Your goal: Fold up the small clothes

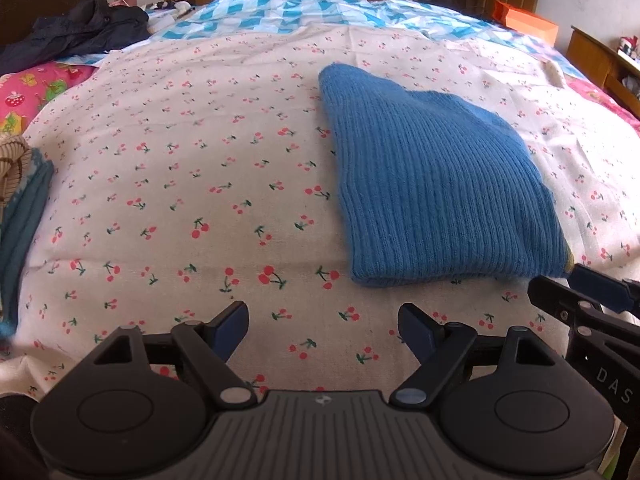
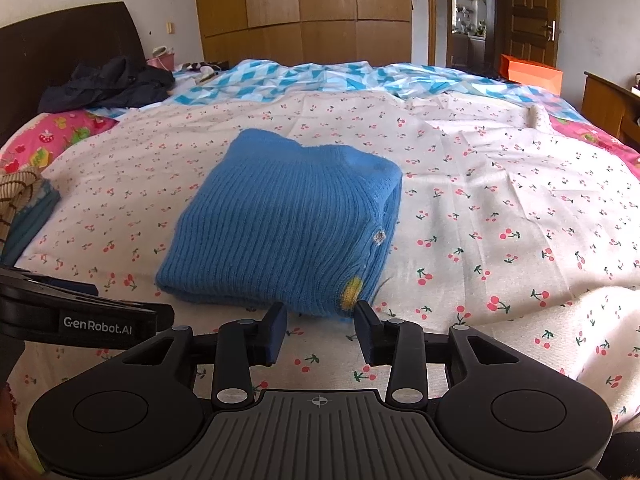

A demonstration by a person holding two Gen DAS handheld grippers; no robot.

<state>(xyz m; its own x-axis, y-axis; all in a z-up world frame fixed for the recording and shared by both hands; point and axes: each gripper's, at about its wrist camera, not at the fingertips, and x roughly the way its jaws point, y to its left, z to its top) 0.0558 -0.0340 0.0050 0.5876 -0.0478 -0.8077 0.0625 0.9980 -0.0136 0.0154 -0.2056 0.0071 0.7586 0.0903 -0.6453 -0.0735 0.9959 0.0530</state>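
Just ahead of the right gripper, jaws spread with nothing between them: a folded blue knit sweater, lying flat on the cherry-print sheet. Near edge of the sweater almost at the fingertips, perhaps touching, hard to say from this angle. Yellow patch at the near right corner, small button on the right side fold. Left gripper likewise wide open and empty, over bare sheet; sweater ahead and to the right of its jaws. Far left of both jaws, a striped garment atop teal cloth. Beyond, dark jacket, blue-white quilt, orange box.
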